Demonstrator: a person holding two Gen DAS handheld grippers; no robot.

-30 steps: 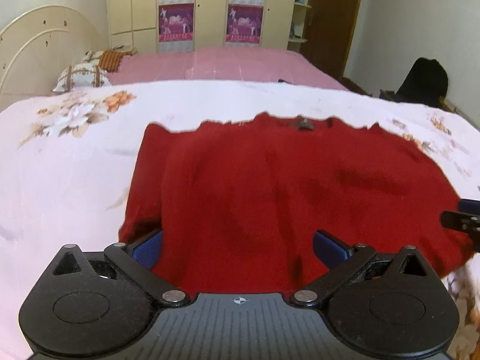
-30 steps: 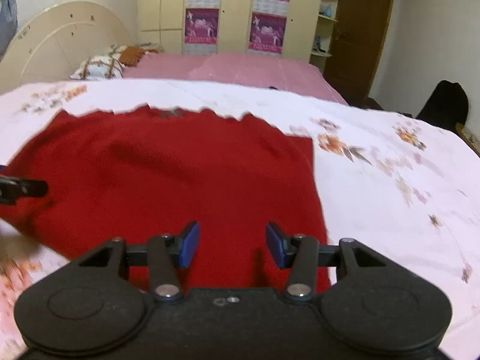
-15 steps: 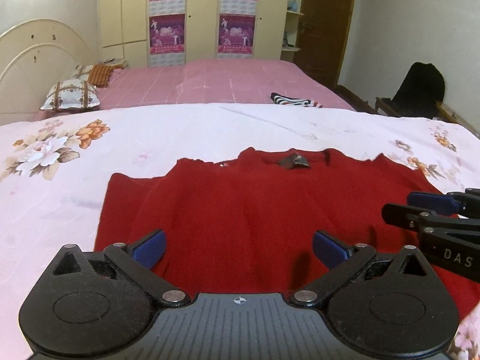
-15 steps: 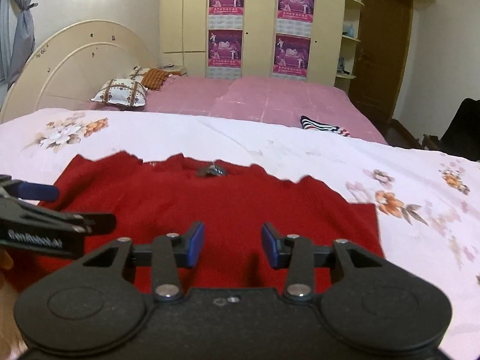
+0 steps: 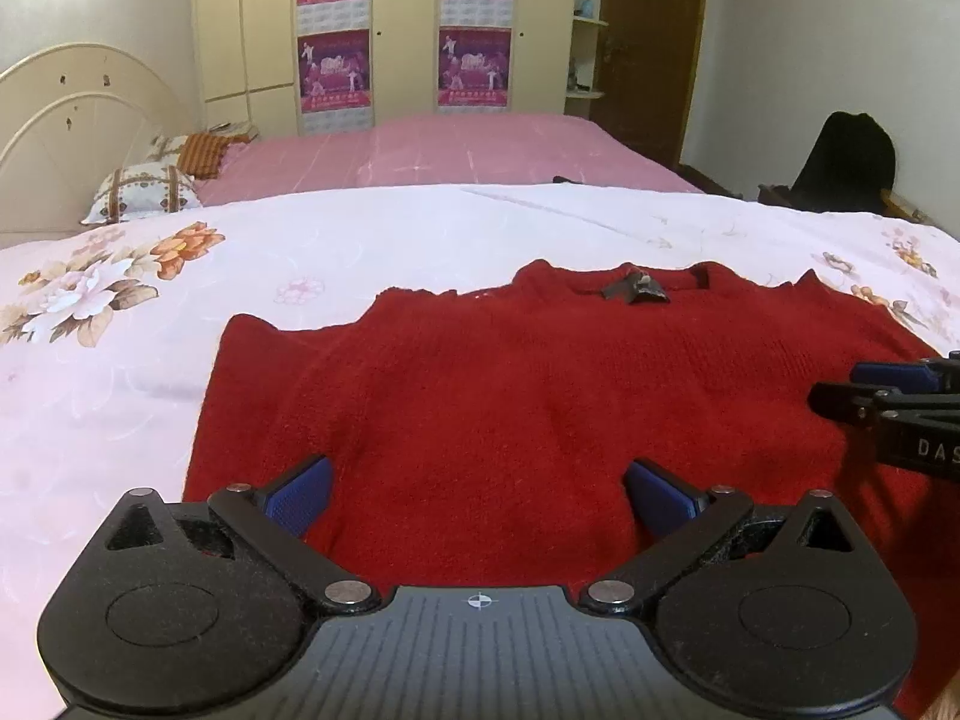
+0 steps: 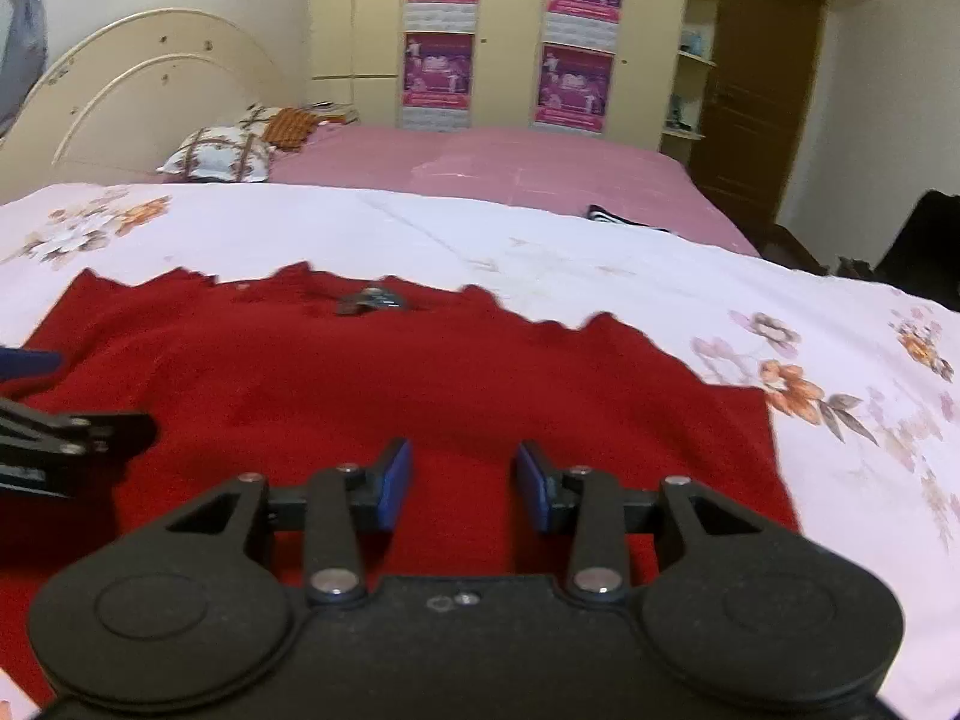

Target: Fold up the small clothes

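Note:
A red knit sweater [image 5: 510, 396] lies spread flat on the floral quilt, collar away from me, with a dark label [image 5: 636, 289] at the neck. My left gripper [image 5: 480, 492] hangs open and wide over the sweater's near left part, with nothing pinched. My right gripper [image 6: 462, 486] is over the near right part of the sweater [image 6: 420, 384]. Its blue pads stand a narrow gap apart and the jaws are opening, with no cloth gripped between them. Each gripper shows at the edge of the other's view: the right gripper [image 5: 870, 396] and the left gripper [image 6: 78, 432].
The white floral quilt [image 5: 180, 324] covers the near bed, and a pink sheet [image 5: 480, 150] lies beyond it. Pillows [image 5: 141, 195] rest by the cream headboard. A striped garment [image 6: 624, 217] lies on the pink sheet. A black bag [image 5: 846, 162] sits at right, near a door.
Both grippers have drawn back from the sweater, so its whole outline and more of the bed now show. The right gripper's jaws are narrower than a second ago.

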